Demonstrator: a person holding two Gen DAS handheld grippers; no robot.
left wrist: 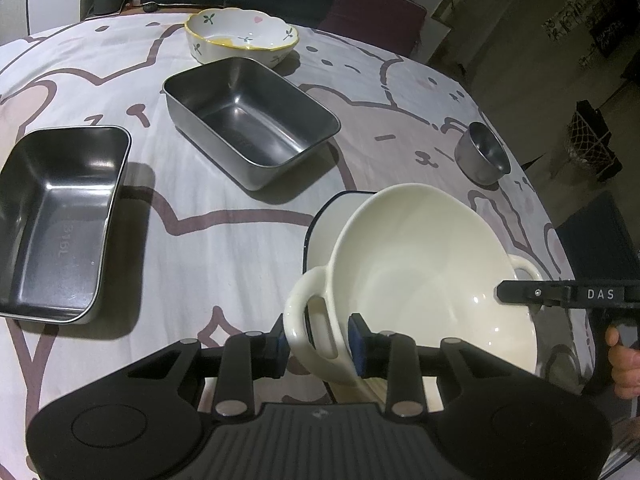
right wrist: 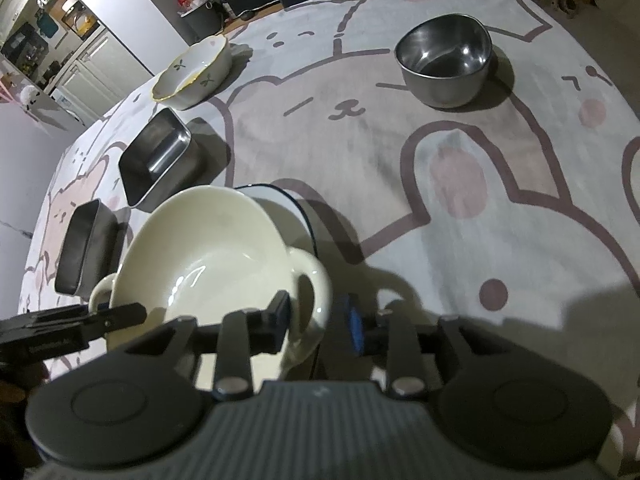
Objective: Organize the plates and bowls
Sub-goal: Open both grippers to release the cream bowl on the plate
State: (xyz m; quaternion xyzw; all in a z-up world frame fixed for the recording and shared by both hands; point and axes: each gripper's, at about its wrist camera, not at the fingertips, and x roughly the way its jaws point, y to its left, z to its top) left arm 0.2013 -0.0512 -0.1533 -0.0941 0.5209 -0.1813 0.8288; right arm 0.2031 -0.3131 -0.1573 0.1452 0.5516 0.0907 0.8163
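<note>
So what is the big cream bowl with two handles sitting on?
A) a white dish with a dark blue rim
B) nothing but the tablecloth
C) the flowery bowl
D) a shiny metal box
A: the cream bowl leans tilted on a white dish with a dark blue rim, whose edge peeks out behind it; the metal boxes and the flowery bowl stand apart, farther back on the cloth.
</note>
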